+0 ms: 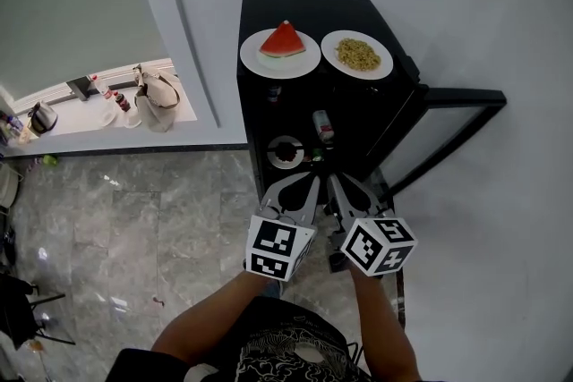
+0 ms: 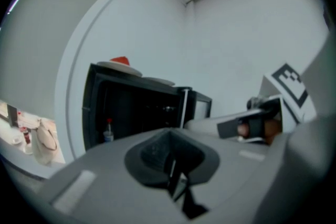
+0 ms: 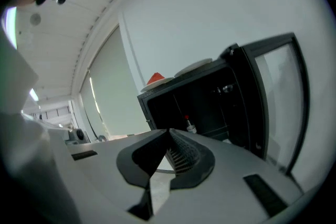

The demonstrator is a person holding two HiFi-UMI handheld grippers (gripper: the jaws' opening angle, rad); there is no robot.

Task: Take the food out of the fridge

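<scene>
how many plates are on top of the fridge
2. A plate with a watermelon slice on the left of the fridge top, a plate with yellowish food on the right. The top is fully visible.

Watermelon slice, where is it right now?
The watermelon sits on a white plate atop the black fridge, at the left in the head view, beside the other plate.

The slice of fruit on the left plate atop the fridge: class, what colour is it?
The slice is red, seen best in the head view.
</scene>
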